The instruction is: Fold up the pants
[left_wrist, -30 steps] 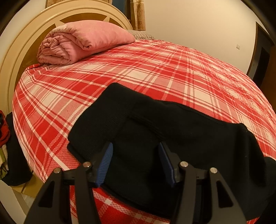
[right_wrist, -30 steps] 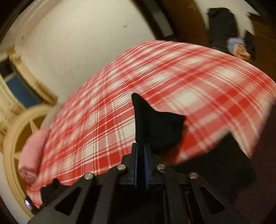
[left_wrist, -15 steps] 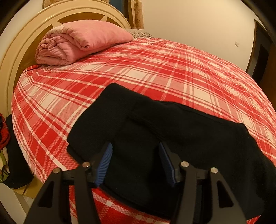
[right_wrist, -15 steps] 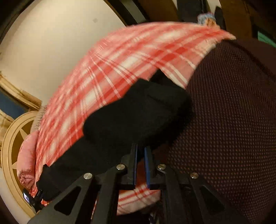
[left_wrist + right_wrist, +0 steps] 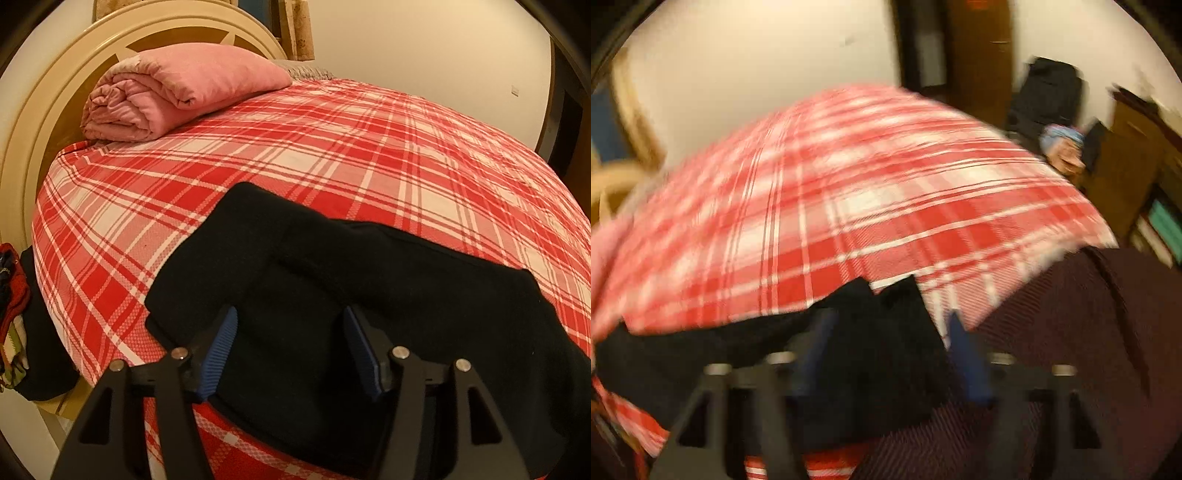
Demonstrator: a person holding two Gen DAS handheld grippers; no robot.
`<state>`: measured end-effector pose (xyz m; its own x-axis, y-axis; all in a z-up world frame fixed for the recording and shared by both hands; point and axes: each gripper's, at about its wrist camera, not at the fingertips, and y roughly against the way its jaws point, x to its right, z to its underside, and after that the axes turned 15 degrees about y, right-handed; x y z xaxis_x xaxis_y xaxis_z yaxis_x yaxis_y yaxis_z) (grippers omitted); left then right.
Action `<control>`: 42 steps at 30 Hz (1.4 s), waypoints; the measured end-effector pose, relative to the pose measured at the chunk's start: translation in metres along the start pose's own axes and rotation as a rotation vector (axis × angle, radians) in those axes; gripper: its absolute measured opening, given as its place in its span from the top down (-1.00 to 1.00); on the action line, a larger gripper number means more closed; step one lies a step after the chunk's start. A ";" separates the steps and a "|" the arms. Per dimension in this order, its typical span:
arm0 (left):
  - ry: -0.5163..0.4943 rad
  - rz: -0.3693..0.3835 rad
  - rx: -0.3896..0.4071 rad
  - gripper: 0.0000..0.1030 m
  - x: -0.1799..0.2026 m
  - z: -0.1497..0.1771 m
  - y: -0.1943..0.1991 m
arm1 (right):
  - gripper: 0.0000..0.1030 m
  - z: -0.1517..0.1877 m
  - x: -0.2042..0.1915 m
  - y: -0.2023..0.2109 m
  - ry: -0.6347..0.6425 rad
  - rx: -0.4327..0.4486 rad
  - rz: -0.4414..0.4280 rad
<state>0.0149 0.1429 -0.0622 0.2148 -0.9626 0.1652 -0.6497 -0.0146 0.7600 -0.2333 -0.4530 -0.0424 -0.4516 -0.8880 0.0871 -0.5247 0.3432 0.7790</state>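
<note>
Moved: our right gripper (image 5: 886, 354) let the pants (image 5: 332, 295) go, jaws just opening.
Left gripper (image 5: 288, 350): parted, nothing pinched.
Pants: we see them flat on the bedspread (image 5: 332, 147), near edge.

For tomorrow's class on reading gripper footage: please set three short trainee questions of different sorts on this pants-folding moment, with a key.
1. True or false: the black pants lie on the plaid bedspread.
2. What lies by the headboard? A) a folded pink blanket B) a laptop C) a blue towel
3. Fill in: the left gripper hovers over the pants with its jaws ____.

Key
1. True.
2. A: the pink blanket.
3. Open; the pads grip nothing.
</note>
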 end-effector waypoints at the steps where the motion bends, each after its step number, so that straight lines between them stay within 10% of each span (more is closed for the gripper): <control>1: 0.001 -0.002 0.001 -0.23 0.000 0.000 0.000 | 0.21 -0.002 -0.001 -0.011 0.014 -0.019 -0.005; 9: 0.001 -0.030 0.019 -0.27 0.003 0.002 0.000 | 0.21 0.007 -0.009 -0.042 0.019 -0.056 -0.052; 12: 0.002 -0.038 0.017 -0.28 0.004 0.001 0.000 | 0.79 0.007 -0.009 -0.038 0.019 -0.045 -0.065; 20: 0.002 -0.038 0.017 -0.29 0.003 0.000 0.000 | 0.82 0.006 0.003 -0.014 -0.044 0.050 -0.089; 23: 0.004 -0.035 0.019 -0.29 0.003 0.001 0.000 | 0.61 0.001 0.011 -0.024 -0.064 0.013 -0.115; 26: 0.004 -0.036 0.020 -0.29 0.003 0.002 0.000 | -0.09 0.002 0.010 -0.034 -0.071 -0.001 -0.141; 30: 0.003 -0.037 0.019 -0.30 0.003 0.002 0.001 | -0.13 0.004 -0.003 -0.043 -0.031 -0.012 -0.101; 34: 0.002 -0.038 0.023 -0.30 0.003 0.002 0.000 | 0.69 0.001 -0.018 -0.042 0.048 -0.018 -0.042; 42: 0.004 -0.035 0.021 -0.31 0.002 0.001 0.000 | 0.78 0.008 0.009 -0.001 -0.093 0.122 0.079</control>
<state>0.0146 0.1402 -0.0625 0.2402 -0.9604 0.1416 -0.6571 -0.0535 0.7519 -0.2421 -0.4588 -0.0475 -0.5569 -0.8265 0.0826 -0.5664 0.4506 0.6901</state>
